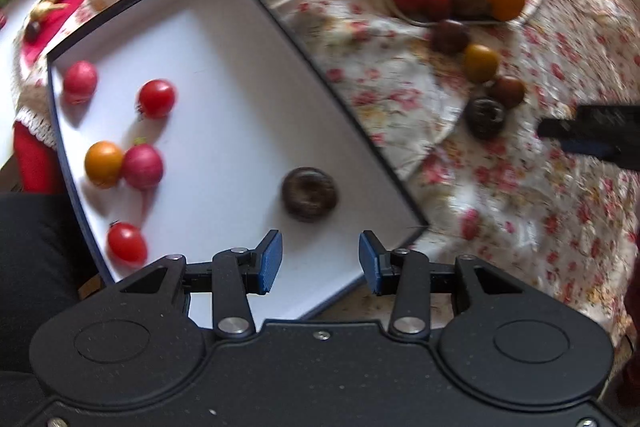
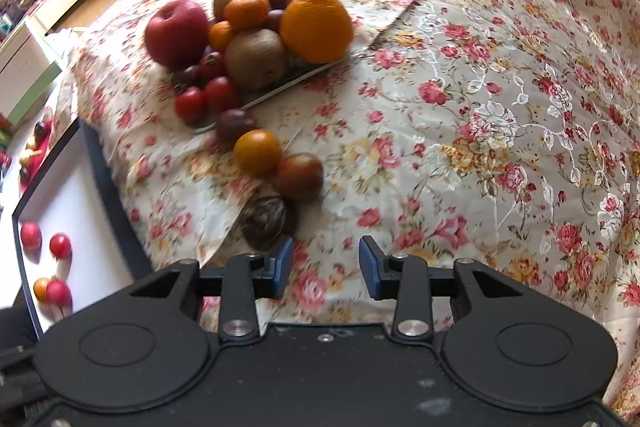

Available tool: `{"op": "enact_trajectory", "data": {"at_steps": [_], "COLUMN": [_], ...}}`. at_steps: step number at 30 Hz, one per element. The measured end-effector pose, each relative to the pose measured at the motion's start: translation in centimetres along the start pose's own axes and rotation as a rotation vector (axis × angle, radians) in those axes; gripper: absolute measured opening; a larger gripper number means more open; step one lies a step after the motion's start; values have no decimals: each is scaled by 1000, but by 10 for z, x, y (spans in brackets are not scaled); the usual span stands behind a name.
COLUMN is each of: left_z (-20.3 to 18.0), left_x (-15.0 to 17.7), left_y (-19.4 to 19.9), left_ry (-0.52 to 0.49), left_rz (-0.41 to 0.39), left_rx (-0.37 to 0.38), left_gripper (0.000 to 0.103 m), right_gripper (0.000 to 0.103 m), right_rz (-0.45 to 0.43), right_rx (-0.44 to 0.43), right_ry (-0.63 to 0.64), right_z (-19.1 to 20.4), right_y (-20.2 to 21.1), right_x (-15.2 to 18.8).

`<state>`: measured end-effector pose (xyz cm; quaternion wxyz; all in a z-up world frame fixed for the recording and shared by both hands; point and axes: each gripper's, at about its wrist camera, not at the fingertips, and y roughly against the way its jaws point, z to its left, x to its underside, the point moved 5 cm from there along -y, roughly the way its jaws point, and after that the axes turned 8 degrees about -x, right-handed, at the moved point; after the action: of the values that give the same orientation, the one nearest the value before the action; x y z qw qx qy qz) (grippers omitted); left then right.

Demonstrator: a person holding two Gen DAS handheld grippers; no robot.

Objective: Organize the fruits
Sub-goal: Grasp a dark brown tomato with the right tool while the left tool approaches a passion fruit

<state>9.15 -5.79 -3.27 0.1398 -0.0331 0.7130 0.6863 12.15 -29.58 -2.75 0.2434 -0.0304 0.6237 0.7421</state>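
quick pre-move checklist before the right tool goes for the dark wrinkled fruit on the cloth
1. Right tool open and holding nothing: ok.
2. Dark wrinkled fruit lined up between the fingers: not ok, it lies just ahead and off toward one finger.
3. Brown tomato apart from the target: not ok, it sits right against it and could roll.
4. Left tool open and holding nothing: ok.
5. Free floor in the white box: ok, the middle is bare.
6. Whether the fruit is firm enough to grip: cannot tell.
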Motion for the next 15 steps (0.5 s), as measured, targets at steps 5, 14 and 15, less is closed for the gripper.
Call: {"op": "enact_trajectory", "data": {"at_steps": [5, 14, 15], "left_z": [-21, -44, -46], "left_x": [-8, -16, -17], "left_y": [5, -6, -8], "left_ry": [-44, -67, -69], "left_rz": [-23, -9, -7], "left_rx": [-24, -26, -26], "left_gripper": [50, 50, 50], "right_gripper": [42, 43, 44], "right_rz": [-5, 12, 16], "right_rx": [-17, -42, -42], "right_ry": [-28, -19, -17], "right_z": [-2, 8, 9], "right_y": [-13, -39, -42], "right_x": [-21, -35, -34]}}
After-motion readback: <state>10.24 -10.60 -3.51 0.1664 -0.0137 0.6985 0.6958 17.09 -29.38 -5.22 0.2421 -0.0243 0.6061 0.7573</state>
